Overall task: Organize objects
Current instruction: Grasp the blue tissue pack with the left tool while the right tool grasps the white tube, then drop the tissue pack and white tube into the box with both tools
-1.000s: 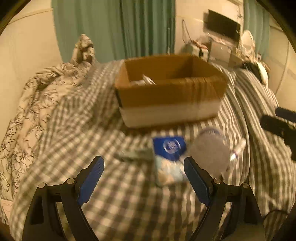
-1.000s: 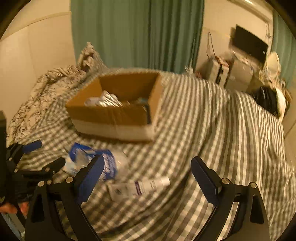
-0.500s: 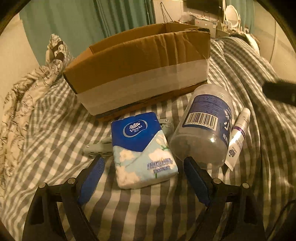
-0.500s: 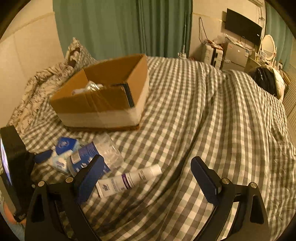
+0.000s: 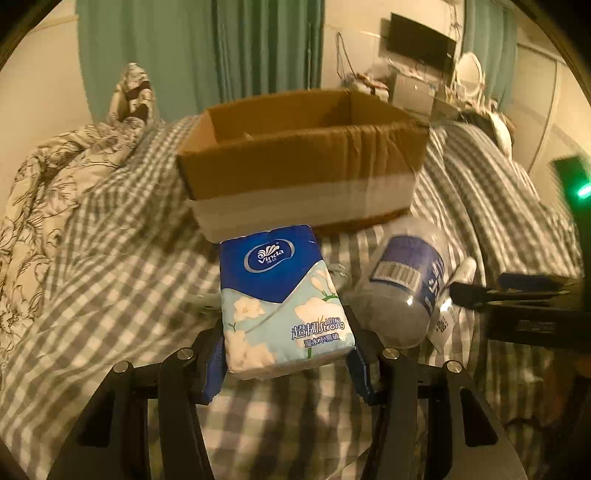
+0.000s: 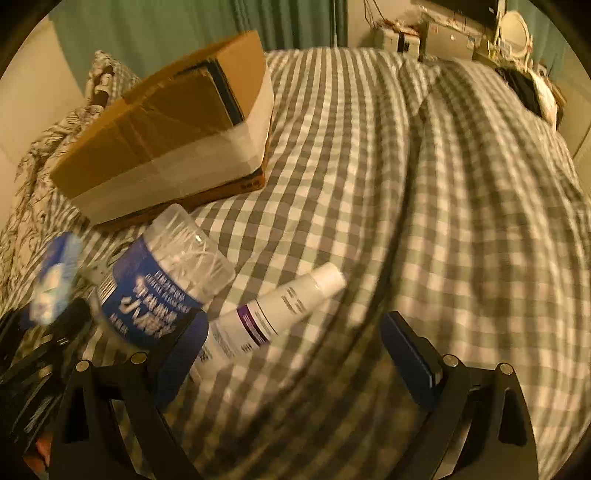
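My left gripper (image 5: 286, 363) is shut on a blue Vinda tissue pack (image 5: 282, 299) and holds it above the checked bed cover, in front of the open cardboard box (image 5: 299, 173). A clear jar with a blue label (image 5: 404, 291) lies on its side just right of the pack. In the right wrist view the jar (image 6: 162, 280) and a white tube (image 6: 273, 314) lie by the left finger (image 6: 181, 347) of my right gripper (image 6: 295, 354), which is open and empty low over the cover. The box (image 6: 173, 136) is at the upper left there.
The bed has a grey checked cover (image 6: 424, 221) and a floral duvet (image 5: 48, 195) at the left. Green curtains (image 5: 207, 48) hang behind. A desk with a monitor (image 5: 421, 33) and clutter stands at the far right. My right gripper shows at the right edge of the left view (image 5: 524, 295).
My left gripper has closed on the tissue pack and lifted it off the cover. My right gripper has moved down and closer to the tube and jar.
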`<state>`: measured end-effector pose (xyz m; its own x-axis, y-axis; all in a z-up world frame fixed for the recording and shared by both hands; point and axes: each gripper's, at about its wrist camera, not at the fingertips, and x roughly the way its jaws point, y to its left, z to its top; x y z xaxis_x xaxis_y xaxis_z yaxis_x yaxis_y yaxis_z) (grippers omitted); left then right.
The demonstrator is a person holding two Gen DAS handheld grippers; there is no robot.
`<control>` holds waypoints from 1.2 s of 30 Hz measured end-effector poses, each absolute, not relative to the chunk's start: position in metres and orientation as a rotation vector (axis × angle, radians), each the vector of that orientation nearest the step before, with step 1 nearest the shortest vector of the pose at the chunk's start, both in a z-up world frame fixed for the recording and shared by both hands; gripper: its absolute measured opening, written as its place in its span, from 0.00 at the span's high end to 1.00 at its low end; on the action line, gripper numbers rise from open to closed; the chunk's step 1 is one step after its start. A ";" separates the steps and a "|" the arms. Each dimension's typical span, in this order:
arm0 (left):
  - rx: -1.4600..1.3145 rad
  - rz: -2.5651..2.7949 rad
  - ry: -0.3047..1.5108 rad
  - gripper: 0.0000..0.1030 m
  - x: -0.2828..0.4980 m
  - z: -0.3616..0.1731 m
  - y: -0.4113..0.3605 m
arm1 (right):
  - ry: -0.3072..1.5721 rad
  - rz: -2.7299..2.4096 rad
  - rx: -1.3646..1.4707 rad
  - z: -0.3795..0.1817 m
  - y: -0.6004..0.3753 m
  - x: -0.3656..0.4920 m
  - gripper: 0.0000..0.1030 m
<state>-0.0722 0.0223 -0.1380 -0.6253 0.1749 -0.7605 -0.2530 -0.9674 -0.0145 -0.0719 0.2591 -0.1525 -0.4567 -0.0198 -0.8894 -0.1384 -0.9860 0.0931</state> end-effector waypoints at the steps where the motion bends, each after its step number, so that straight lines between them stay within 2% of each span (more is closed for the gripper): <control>1: -1.211 2.639 0.126 0.46 -0.072 -0.136 0.019 | 0.243 2.604 -1.618 -0.157 0.257 -0.077 0.08; 4: -1.209 2.652 0.102 0.46 -0.072 -0.133 0.011 | 0.236 2.572 -1.681 -0.173 0.253 -0.086 0.08; 6: -1.210 2.652 0.093 0.46 -0.072 -0.132 0.007 | 0.185 2.574 -1.683 -0.176 0.247 -0.086 0.11; 8: -1.208 2.653 0.089 0.46 -0.071 -0.131 0.006 | 0.154 2.601 -1.675 -0.173 0.243 -0.083 0.26; 9: -1.205 2.654 0.086 0.46 -0.070 -0.130 0.005 | 0.141 2.611 -1.666 -0.171 0.242 -0.082 0.30; 10: -1.202 2.656 0.085 0.46 -0.070 -0.129 0.004 | 0.121 2.623 -1.655 -0.169 0.240 -0.079 0.39; 11: -1.196 2.660 0.085 0.46 -0.069 -0.127 0.003 | 0.104 2.636 -1.647 -0.167 0.239 -0.077 0.51; 14: -1.179 2.676 0.087 0.46 -0.064 -0.121 0.000 | 0.068 2.684 -1.620 -0.159 0.234 -0.068 0.74; 17: -1.161 2.694 0.082 0.46 -0.060 -0.114 -0.004 | -0.014 2.710 -1.557 -0.147 0.230 -0.057 0.77; 23: -1.099 2.730 0.089 0.46 -0.052 -0.095 -0.006 | -0.005 2.805 -1.443 -0.111 0.229 -0.044 0.77; 29: -1.004 2.762 0.107 0.46 -0.057 -0.068 -0.003 | -0.001 2.942 -1.287 -0.052 0.220 -0.046 0.77; 36: -0.884 2.798 0.081 0.46 -0.097 -0.028 0.001 | -0.113 3.093 -1.061 0.024 0.199 -0.071 0.77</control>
